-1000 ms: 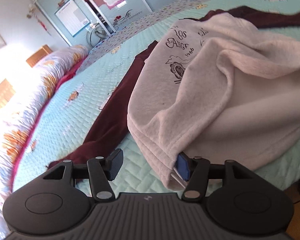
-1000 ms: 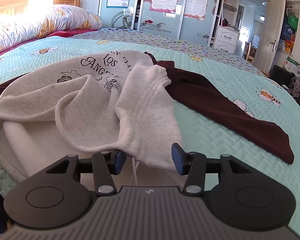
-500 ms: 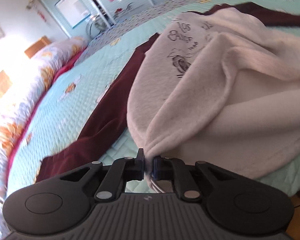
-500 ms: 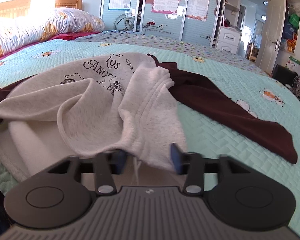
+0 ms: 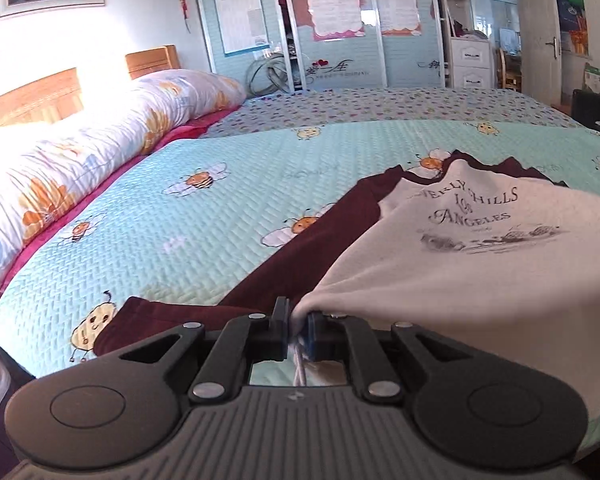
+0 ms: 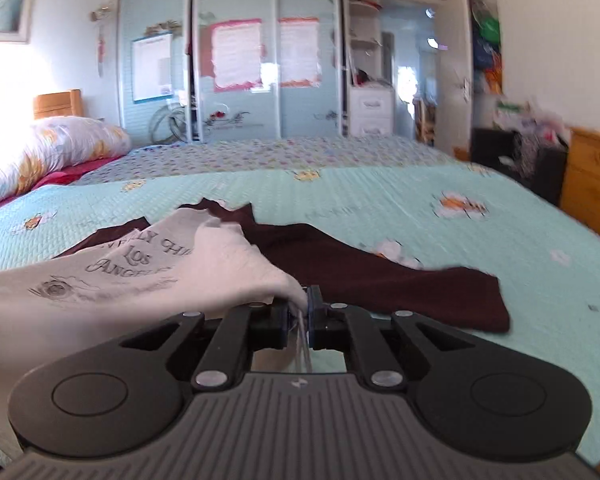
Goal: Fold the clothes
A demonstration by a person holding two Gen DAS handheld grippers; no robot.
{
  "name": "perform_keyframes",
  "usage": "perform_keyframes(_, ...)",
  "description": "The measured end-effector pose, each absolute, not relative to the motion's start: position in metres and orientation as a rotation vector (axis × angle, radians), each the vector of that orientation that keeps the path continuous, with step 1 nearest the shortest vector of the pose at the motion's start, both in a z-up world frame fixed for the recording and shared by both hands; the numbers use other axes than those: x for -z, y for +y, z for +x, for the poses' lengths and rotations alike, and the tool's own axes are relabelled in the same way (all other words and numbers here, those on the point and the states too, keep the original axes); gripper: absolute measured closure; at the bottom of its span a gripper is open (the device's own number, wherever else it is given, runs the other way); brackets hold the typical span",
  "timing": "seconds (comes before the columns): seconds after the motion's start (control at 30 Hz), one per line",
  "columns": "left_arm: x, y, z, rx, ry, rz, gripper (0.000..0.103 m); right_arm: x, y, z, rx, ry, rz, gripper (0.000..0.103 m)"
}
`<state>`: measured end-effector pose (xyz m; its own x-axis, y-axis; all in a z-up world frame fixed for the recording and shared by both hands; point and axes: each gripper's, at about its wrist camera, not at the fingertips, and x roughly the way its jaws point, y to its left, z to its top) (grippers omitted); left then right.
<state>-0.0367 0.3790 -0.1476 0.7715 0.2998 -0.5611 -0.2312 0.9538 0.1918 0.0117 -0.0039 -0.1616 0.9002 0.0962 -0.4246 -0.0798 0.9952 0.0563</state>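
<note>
A light grey sweatshirt with a black "Los Angeles" print lies on a dark maroon garment on the bed. My left gripper is shut on the sweatshirt's near left hem and holds it lifted. My right gripper is shut on the near right hem of the sweatshirt, also lifted. The cloth is stretched between them. The maroon garment spreads to the right beneath it.
The bed has a mint quilted cover with bee prints. A rolled floral duvet lies along the left. Sliding wardrobe doors stand behind the bed. A wooden cabinet stands at the right.
Both grippers have shut on the sweatshirt's hem, the left first and the right after. They have lifted it, and the crumpled cloth is now pulled flatter.
</note>
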Motion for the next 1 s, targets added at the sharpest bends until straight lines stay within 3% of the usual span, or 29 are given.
perform_keyframes(0.2, 0.187, 0.361, -0.03, -0.217, 0.761, 0.195, 0.094, 0.188, 0.007, 0.008, -0.133, 0.553, 0.02, 0.095)
perform_keyframes(0.4, 0.148, 0.358, -0.039, -0.192, 0.639, 0.192, 0.092, 0.153, -0.006, -0.016, -0.076, 0.392, 0.018, 0.095)
perform_keyframes(0.47, 0.14, 0.356, -0.04, -0.183, 0.605, 0.225, 0.091, 0.141, -0.019, -0.027, -0.013, 0.341, 0.011, 0.103)
perform_keyframes(0.6, 0.171, 0.359, -0.025, -0.171, 0.74, 0.231, 0.087, 0.144, -0.041, -0.03, -0.031, 0.408, 0.082, 0.103)
perform_keyframes(0.7, 0.186, 0.366, -0.032, -0.12, 0.822, 0.178, 0.087, 0.148, -0.046, -0.034, -0.069, 0.444, 0.161, 0.081)
perform_keyframes(0.73, 0.186, 0.366, -0.037, -0.111, 0.819, 0.189, 0.087, 0.149, -0.042, -0.035, -0.082, 0.442, 0.166, 0.061)
perform_keyframes(0.77, 0.186, 0.366, -0.043, -0.103, 0.816, 0.2, 0.086, 0.148, -0.036, -0.033, -0.1, 0.442, 0.159, 0.049)
perform_keyframes(0.9, 0.172, 0.374, -0.053, -0.145, 0.762, 0.192, 0.069, 0.146, -0.013, -0.023, -0.179, 0.447, 0.134, 0.044)
perform_keyframes(0.97, 0.162, 0.376, -0.053, -0.151, 0.736, 0.176, 0.067, 0.147, -0.003, -0.005, -0.203, 0.482, 0.129, 0.026)
perform_keyframes(1.0, 0.16, 0.375, -0.053, -0.15, 0.725, 0.185, 0.066, 0.149, 0.002, 0.005, -0.206, 0.51, 0.116, 0.026)
